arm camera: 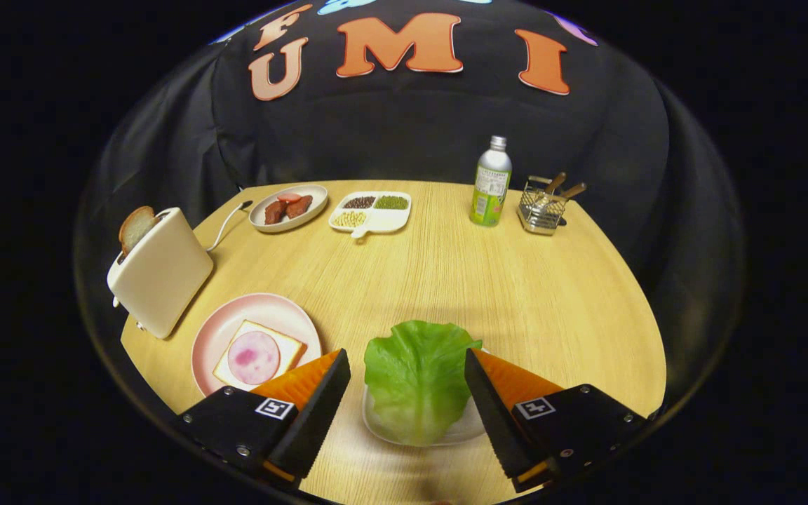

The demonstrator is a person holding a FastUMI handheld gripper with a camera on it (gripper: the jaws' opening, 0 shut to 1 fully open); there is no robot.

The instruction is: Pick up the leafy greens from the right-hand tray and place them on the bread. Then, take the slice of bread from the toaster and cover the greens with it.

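Fingers of the gripper (407, 365) stand wide apart, one on either side of the lettuce leaf (418, 379), with a clear gap between each finger's toothed inner face and the leaf's edge. Nothing is held; neither finger touches the leaf as far as can be seen.

Leaf lies between the fingers, on a small clear tray (470, 424) whose rim shows beneath it. Its long axis runs along the line of the fingers, stem end toward the gripper body, frilled top just past the fingertips. Height of the fingers above the leaf cannot be told from this view.

Judgement: step in hand is the first pick. The gap is already centred on the leaf, so the next move likely calls for lowering and closing across the leaf's width, not a sideways shift.

Left of the leaf, just beyond the left finger: pink plate (236, 330) carrying the bread (292, 347) with a round slice of ham (254, 358) on top. This is the drop target, near the leaf.

Further left of the leaf and beyond the plate: white toaster (162, 280), second bread slice (136, 226) standing up out of its slot.

Risk, as judged: a thin, floppy leaf may slip out or drag the tray.
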